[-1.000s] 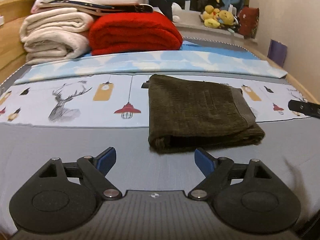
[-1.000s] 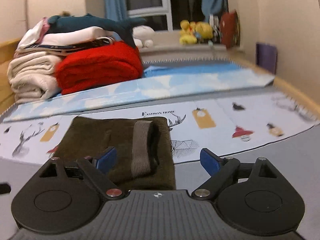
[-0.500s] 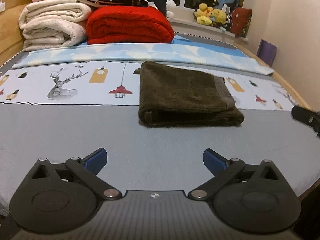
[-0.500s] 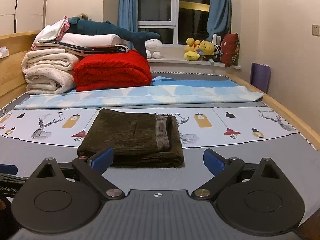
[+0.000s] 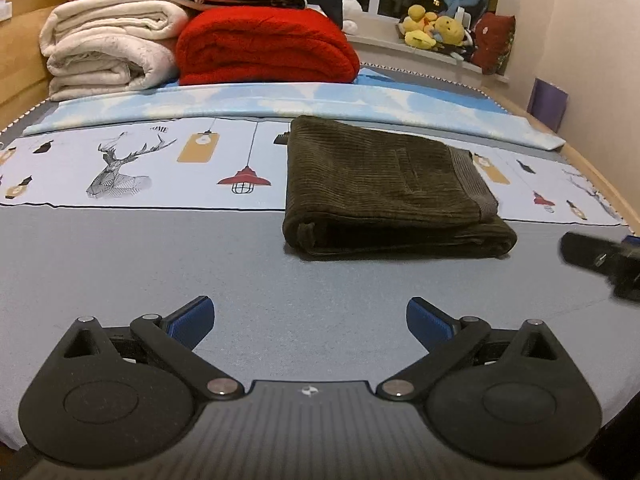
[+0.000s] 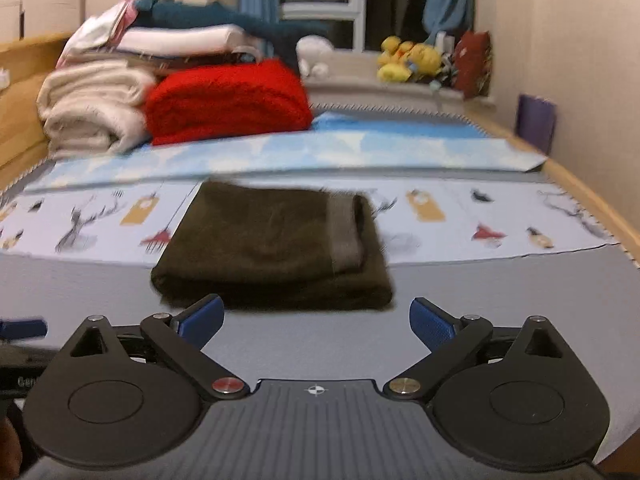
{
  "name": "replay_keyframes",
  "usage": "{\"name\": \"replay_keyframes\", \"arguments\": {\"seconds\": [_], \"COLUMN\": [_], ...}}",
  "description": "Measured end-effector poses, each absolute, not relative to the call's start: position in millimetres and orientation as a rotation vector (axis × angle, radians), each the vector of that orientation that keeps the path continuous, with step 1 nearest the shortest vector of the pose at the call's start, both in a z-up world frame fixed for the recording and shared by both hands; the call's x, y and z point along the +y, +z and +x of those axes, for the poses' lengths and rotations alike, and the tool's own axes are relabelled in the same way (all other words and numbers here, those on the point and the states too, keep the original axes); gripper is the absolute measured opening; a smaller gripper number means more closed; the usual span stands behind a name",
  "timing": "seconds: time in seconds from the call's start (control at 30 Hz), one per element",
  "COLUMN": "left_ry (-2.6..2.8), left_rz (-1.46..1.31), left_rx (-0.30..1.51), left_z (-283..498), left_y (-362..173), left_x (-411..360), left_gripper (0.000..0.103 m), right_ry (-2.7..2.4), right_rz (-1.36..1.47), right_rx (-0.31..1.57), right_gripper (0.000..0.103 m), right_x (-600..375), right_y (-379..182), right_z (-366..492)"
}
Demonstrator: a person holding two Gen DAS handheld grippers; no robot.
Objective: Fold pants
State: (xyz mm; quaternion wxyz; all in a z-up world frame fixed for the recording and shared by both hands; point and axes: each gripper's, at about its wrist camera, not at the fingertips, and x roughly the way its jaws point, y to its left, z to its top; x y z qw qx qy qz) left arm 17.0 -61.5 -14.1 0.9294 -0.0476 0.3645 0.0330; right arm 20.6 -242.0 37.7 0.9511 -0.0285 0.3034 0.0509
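Observation:
Dark olive corduroy pants [image 5: 384,192] lie folded into a compact rectangle on the bed, half on the grey sheet, half on the printed cloth. In the right wrist view the same pants [image 6: 272,248] sit just beyond the fingertips, slightly blurred. My left gripper [image 5: 310,320] hovers open over bare grey sheet, well short of the pants, nothing between its blue pads. My right gripper [image 6: 316,320] is open too, close to the pants' near edge without touching. The right gripper's tip [image 5: 600,258] shows at the right edge of the left wrist view.
Folded cream blankets [image 5: 108,48] and a red blanket [image 5: 264,46] are stacked at the head of the bed. A blue patterned cloth [image 5: 280,102] lies across it. Plush toys [image 5: 432,30] sit on the windowsill. A wooden bed frame [image 6: 592,200] borders the right side.
Both grippers have pulled back from the folded pants and opened wider. The right one had its left finger over the pants a second ago and now stands clear of them.

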Motion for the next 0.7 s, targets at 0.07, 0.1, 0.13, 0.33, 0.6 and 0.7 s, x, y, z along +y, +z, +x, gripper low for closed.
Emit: {"name": "replay_keyframes", "arguments": {"seconds": [0.07,0.1,0.13,0.33,0.6,0.7], "left_ry": [0.060,0.058,0.059,0.073,0.091,0.090], "left_rz": [-0.111,-0.113,-0.108,-0.116,-0.127,-0.125], "left_rx": [0.756,0.755,0.751,0.748,0.751,0.750], "left_z": [17.7,17.6,17.3,16.7,19.0,18.8], "left_y": [-16.5,-16.7,-16.5,-16.3,-17.2,-17.1], "left_x": [-61.5,-61.8,-62.0,-59.9,-56.6,-57.3], "left_gripper": [0.102,0.102,0.102,0.102,0.102,0.102], "right_ry": [0.125,0.140,0.152,0.169,0.185,0.184], "right_rz": [-0.133,-0.164,-0.176,-0.195,-0.195,-0.197], "right_rx": [0.607,0.598,0.598,0.636,0.653,0.655], "right_gripper": [0.099,0.099,0.099,0.099,0.099,0.099], "right_x": [-228.6,-222.4,-218.9,-206.0,-200.9,-200.7], "right_y": [34.0,32.9,32.2,27.6,24.1,23.6], "right_z": [21.3,20.8,20.7,27.2,29.8,29.8]}}
